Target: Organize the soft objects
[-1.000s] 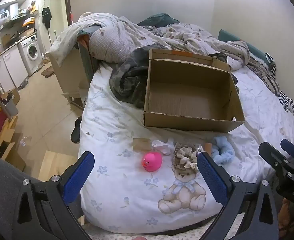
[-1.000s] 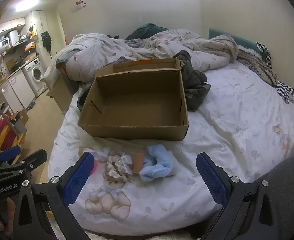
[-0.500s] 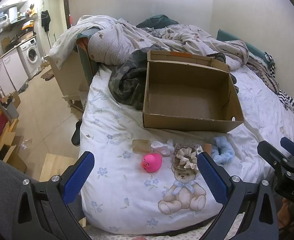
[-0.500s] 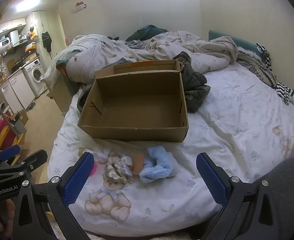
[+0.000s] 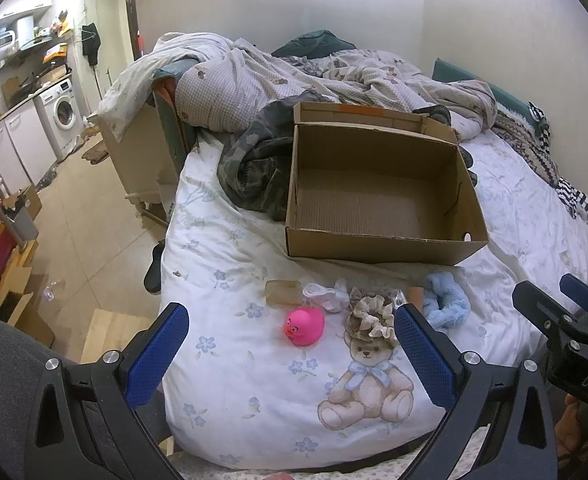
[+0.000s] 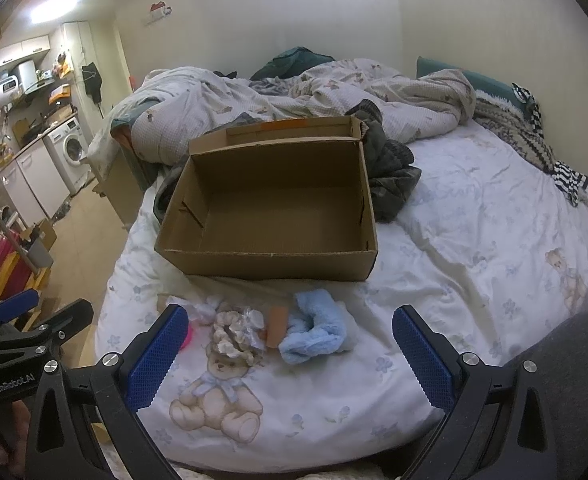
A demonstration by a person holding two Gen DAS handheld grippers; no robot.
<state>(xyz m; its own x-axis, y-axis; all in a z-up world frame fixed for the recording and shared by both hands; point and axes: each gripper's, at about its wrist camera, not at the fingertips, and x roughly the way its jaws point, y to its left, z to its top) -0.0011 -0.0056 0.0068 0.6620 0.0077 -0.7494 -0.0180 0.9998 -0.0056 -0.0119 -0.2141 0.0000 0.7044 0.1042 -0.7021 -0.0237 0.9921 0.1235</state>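
An empty open cardboard box [image 5: 378, 200] [image 6: 270, 208] sits on the bed. In front of it lies a row of small objects: a tan block [image 5: 282, 292], a white cloth [image 5: 324, 294], a pink rubber duck [image 5: 305, 326], a beige scrunchie [image 5: 370, 316] [image 6: 230, 332], a small orange-brown piece [image 6: 276, 326] and a light blue fluffy scrunchie [image 5: 446, 304] [image 6: 318, 326]. My left gripper [image 5: 290, 354] is open, empty, held above the bed's near edge before the duck. My right gripper [image 6: 290, 354] is open, empty, short of the blue scrunchie.
The white quilt with a teddy bear print [image 5: 368, 384] covers the bed. A camouflage garment [image 5: 254, 168] and rumpled bedding [image 5: 334, 76] lie behind the box. Floor and a washing machine [image 5: 64, 114] are to the left. A wall runs along the right.
Both grippers have drifted slightly; the views have shifted a little. Both stay open and empty, and the objects on the bed have not moved.
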